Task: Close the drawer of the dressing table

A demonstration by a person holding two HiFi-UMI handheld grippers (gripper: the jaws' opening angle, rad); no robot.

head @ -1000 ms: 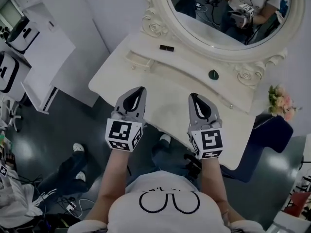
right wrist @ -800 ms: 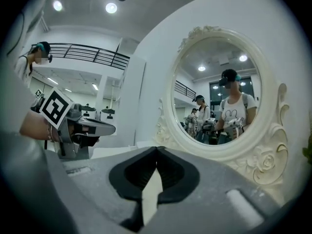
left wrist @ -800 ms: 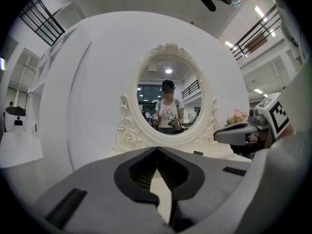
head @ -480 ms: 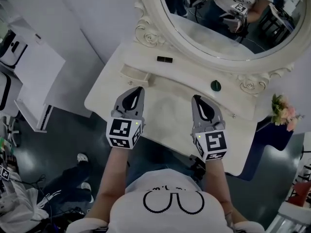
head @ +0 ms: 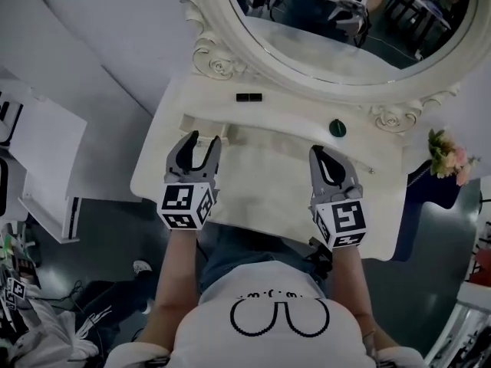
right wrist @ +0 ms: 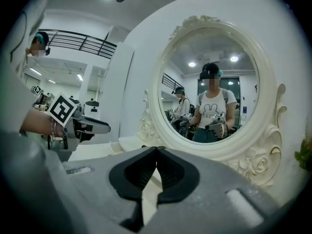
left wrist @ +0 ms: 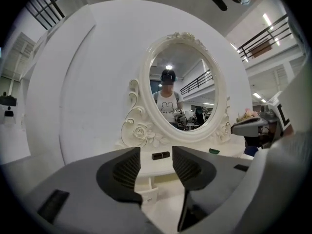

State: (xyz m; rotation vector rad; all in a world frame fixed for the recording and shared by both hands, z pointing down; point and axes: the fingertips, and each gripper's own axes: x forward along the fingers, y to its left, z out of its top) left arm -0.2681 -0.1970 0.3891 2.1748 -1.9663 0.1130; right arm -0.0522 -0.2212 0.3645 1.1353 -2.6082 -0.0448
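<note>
The cream dressing table (head: 268,182) has a small drawer (head: 201,123) standing pulled out of its back left ledge. My left gripper (head: 199,139) hovers just in front of that drawer, and its jaws are opening with nothing between the pads. In the left gripper view the drawer (left wrist: 146,192) shows low in the gap of the left gripper (left wrist: 155,158), further off and untouched. My right gripper (head: 323,156) is shut and empty over the tabletop's right half. The right gripper view has the right gripper (right wrist: 156,150) pointing at the mirror's base.
A large oval mirror (head: 337,29) in a carved frame rises at the back. A black tube (head: 248,97) and a green round lid (head: 337,128) lie on the ledge. Flowers (head: 447,158) and a dark seat (head: 418,186) are at the right, a white cabinet (head: 42,148) at the left.
Both grippers have moved forward over the table toward the mirror. The left one now sits close to the open drawer, and its jaws have gone from shut to parted.
</note>
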